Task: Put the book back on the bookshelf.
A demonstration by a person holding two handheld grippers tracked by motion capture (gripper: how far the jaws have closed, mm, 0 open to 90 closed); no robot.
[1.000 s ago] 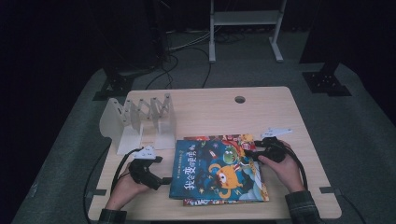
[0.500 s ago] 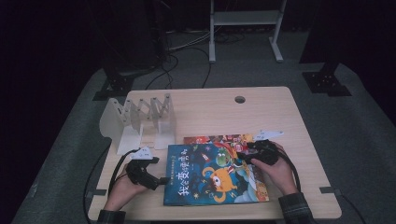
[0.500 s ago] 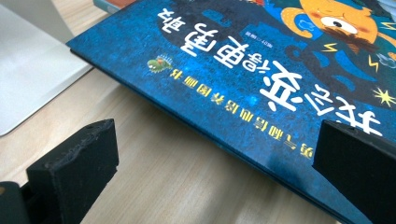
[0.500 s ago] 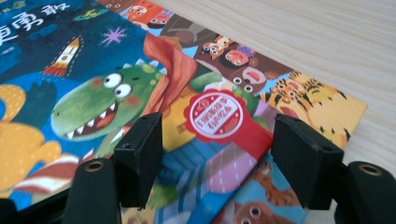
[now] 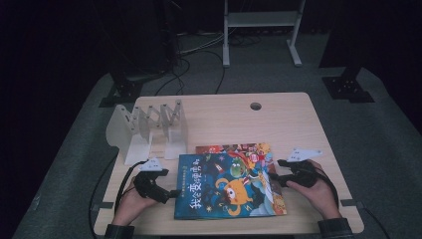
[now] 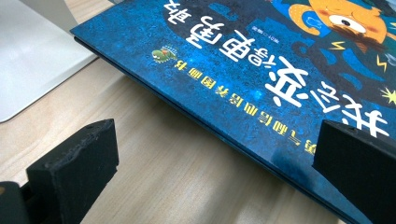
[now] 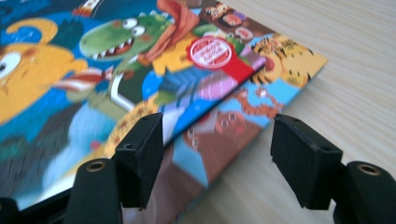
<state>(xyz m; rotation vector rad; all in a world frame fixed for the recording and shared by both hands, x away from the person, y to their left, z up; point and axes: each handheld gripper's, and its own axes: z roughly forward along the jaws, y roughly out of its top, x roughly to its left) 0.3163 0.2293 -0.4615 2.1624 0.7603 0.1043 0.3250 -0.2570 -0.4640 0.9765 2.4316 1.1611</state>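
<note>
A blue picture book [image 5: 224, 186] with an orange creature on its cover lies on top of a second colourful book [image 5: 234, 148] near the table's front edge. My left gripper [image 5: 173, 193] rests at the blue book's left edge. In the left gripper view its jaws [image 6: 215, 140] stand wide apart, one over the bare table and one over the blue cover [image 6: 261, 70]. My right gripper [image 5: 274, 178] is at the books' right side. It is open [image 7: 217, 130], with the lower book's corner [image 7: 275, 70] ahead of it and its left jaw over the blue book's edge [image 7: 70, 93].
A white folding book rack [image 5: 149, 132] stands at the table's left, just behind the left gripper, and its base [image 6: 32, 56] lies close to the blue book's corner. The wooden table [image 5: 239, 119] has a cable hole [image 5: 256, 106] at the back. A metal stand [image 5: 261, 30] and cables are on the floor beyond.
The right gripper went left against the books, then drew back a little to the right. The blue book slid slightly left and now lies squarer. The left gripper stayed put.
</note>
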